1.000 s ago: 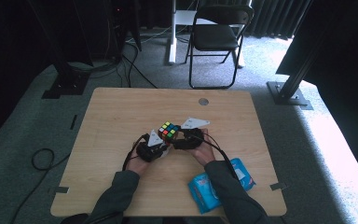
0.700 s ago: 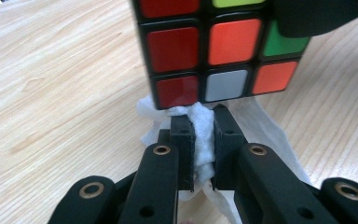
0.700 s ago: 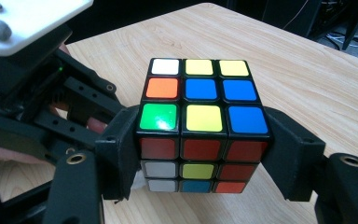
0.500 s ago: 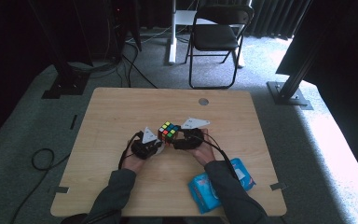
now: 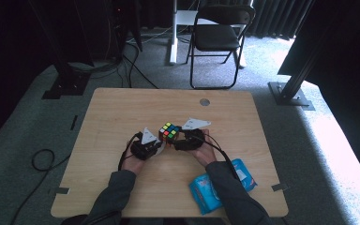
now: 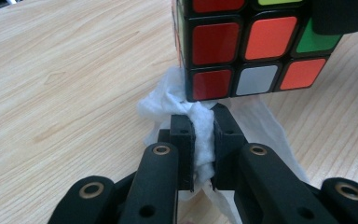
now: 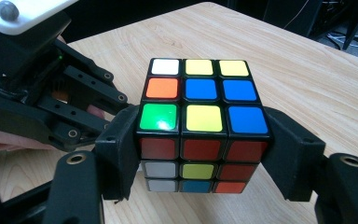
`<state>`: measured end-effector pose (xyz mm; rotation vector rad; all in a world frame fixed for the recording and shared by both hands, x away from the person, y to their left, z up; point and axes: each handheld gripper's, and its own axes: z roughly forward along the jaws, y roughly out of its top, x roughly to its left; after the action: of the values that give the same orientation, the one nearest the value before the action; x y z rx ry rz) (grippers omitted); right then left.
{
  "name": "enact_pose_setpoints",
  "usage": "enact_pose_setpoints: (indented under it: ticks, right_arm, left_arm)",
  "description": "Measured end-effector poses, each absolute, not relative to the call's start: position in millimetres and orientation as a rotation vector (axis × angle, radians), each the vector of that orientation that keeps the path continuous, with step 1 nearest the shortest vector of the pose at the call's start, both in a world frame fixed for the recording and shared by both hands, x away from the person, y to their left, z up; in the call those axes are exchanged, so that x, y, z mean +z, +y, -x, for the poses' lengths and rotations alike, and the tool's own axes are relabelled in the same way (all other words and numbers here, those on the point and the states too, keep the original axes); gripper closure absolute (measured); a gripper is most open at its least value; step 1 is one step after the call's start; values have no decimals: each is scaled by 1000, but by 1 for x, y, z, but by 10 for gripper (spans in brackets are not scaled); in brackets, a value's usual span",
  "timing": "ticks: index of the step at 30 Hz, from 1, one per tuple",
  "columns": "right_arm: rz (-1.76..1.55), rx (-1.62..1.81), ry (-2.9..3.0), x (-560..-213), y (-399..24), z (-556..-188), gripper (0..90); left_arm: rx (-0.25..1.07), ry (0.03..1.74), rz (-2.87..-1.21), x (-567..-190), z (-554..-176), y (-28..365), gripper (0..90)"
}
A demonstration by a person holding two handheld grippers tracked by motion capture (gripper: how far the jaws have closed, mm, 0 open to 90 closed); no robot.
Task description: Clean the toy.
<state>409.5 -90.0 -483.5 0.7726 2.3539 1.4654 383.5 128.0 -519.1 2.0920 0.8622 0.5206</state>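
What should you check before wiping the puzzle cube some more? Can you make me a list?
1. Right gripper clamped on both sides of the cube: ok.
2. Left gripper pinching the white wipe: ok.
3. Wipe touching the cube's lower edge: ok.
4. Cube lifted off the table: cannot tell.
5. Blue wipes pack out of the way, near the table's front edge: ok.

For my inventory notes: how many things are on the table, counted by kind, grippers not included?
Puzzle cube: 1
White wipe: 1
Blue wipe packs and: 2
Total: 4
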Motion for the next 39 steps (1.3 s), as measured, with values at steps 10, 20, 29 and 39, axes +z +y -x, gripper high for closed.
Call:
enact_pose_setpoints:
  ticks: [10, 20, 29, 39]
  right_arm:
    - [-776, 1469, 2353, -483, -90, -410, 343]
    - [-778, 1469, 2350, -483, -91, -410, 343]
    - [-783, 1473, 2345, -483, -91, -410, 343]
    - [-794, 1481, 2337, -483, -92, -411, 343]
  left_arm:
    - [516, 834, -2095, -520, -381, 121, 822]
    - [491, 782, -2103, -520, -375, 110, 821]
    - [473, 731, -2121, -520, -368, 99, 821]
    - [465, 685, -2125, -518, -360, 94, 821]
